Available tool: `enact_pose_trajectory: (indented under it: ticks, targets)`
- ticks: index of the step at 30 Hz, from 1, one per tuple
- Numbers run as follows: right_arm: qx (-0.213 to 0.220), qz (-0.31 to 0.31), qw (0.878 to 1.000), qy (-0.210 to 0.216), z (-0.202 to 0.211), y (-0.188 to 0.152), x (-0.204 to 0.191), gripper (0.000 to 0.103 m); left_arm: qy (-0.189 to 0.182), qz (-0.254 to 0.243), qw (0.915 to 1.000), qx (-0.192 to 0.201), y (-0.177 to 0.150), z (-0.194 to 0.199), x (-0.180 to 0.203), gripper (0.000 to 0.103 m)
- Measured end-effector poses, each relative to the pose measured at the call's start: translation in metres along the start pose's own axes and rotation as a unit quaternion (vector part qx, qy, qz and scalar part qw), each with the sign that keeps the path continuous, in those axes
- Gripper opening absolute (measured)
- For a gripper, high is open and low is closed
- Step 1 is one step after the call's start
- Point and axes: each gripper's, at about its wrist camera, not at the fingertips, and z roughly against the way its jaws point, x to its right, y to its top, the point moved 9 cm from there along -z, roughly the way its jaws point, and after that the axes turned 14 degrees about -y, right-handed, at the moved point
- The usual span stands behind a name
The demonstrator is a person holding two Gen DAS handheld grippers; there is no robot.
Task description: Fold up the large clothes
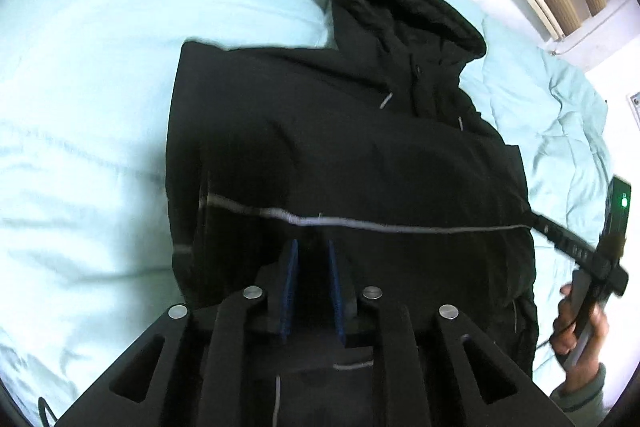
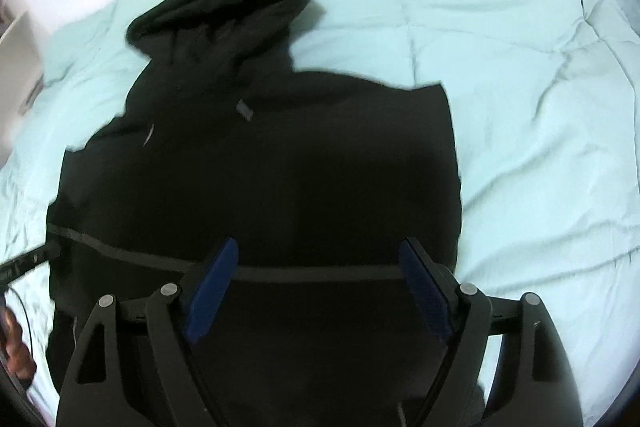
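On pale green bedding (image 2: 500, 27), black hooded jacket (image 2: 280, 167), left tool (image 1: 313, 283) clamped on its hem, right tool (image 2: 320, 283) apart.

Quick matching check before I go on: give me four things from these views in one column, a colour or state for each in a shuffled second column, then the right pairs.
Things:
1. hoodie
2. duvet
3. left gripper
4. right gripper

States:
A. pale green, wrinkled
B. jaws wide apart, nothing between them
C. black, lying on the bed with its hood away from the cameras
D. blue pads close together over black fabric

Pairs: 1-C, 2-A, 3-D, 4-B.

Whether the left gripper really pinches the fabric cannot be told from these views.
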Motion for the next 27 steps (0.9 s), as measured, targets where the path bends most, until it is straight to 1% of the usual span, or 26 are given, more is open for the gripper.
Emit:
enact_pose_trajectory:
  ticks: [1,3,5,7,9,10,11,13,14,15,17,18,21,22,26,27]
  targets:
    - [-0.010,0.011,1.000,-0.004,-0.006,-0.010,-0.004,0.085,0.002,0.002,1.0000,-0.004,-0.009,-0.001,-0.006,0.018]
    - [-0.036,0.033,0.998,-0.038,-0.026,-0.030,-0.008,0.084,0.005,0.023,0.9993,-0.030,-0.017,-0.023,-0.023,0.018]
    - [-0.035,0.051,0.996,-0.060,-0.038,-0.037,-0.015,0.085,0.002,0.036,0.9989,-0.030,-0.020,-0.033,-0.031,0.017]
    - [-0.032,0.062,0.994,-0.078,-0.040,-0.041,-0.016,0.086,0.007,0.040,0.9988,-0.029,-0.016,-0.036,-0.028,0.018]
    - [-0.038,0.061,0.994,-0.087,-0.035,-0.040,-0.014,0.084,0.025,0.022,0.9992,-0.024,-0.016,-0.026,-0.020,0.018]
    - [-0.039,0.056,0.994,-0.085,-0.029,-0.040,-0.013,0.083,0.035,0.011,0.9990,-0.024,-0.018,-0.022,-0.015,0.018]
    - [-0.041,0.047,0.995,-0.074,-0.019,-0.041,-0.012,0.080,0.044,0.002,0.9988,-0.023,-0.022,-0.016,-0.012,0.018]
    - [-0.044,0.024,0.998,-0.050,-0.003,-0.045,-0.014,0.080,0.054,-0.015,0.9983,-0.018,-0.028,-0.004,-0.001,0.018]
    - [-0.044,0.009,0.998,-0.038,0.009,-0.050,-0.012,0.080,0.054,-0.022,0.9982,-0.015,-0.031,0.001,0.005,0.018]
    - [-0.043,0.001,0.998,-0.035,0.019,-0.054,-0.010,0.080,0.053,-0.026,0.9982,-0.013,-0.033,0.005,0.009,0.018]
    - [-0.039,-0.010,0.999,-0.036,0.037,-0.063,-0.005,0.080,0.042,-0.038,0.9983,-0.012,-0.042,0.013,0.025,0.018]
    - [-0.037,-0.014,0.999,-0.037,0.041,-0.059,-0.001,0.080,0.038,-0.045,0.9982,-0.011,-0.045,0.015,0.031,0.018]
    - [-0.028,-0.027,0.999,-0.035,0.070,-0.064,0.001,0.080,0.031,-0.074,0.9968,-0.008,-0.053,0.024,0.049,0.018]
    - [-0.023,-0.030,0.999,-0.038,0.084,-0.072,0.003,0.080,0.027,-0.085,0.9960,-0.006,-0.052,0.027,0.056,0.018]
    - [-0.012,-0.046,0.998,-0.049,0.105,-0.070,0.002,0.080,-0.001,-0.100,0.9950,0.001,-0.043,0.032,0.074,0.018]
    - [-0.009,-0.046,0.998,-0.049,0.099,-0.064,0.002,0.080,-0.008,-0.101,0.9949,0.004,-0.039,0.034,0.077,0.018]
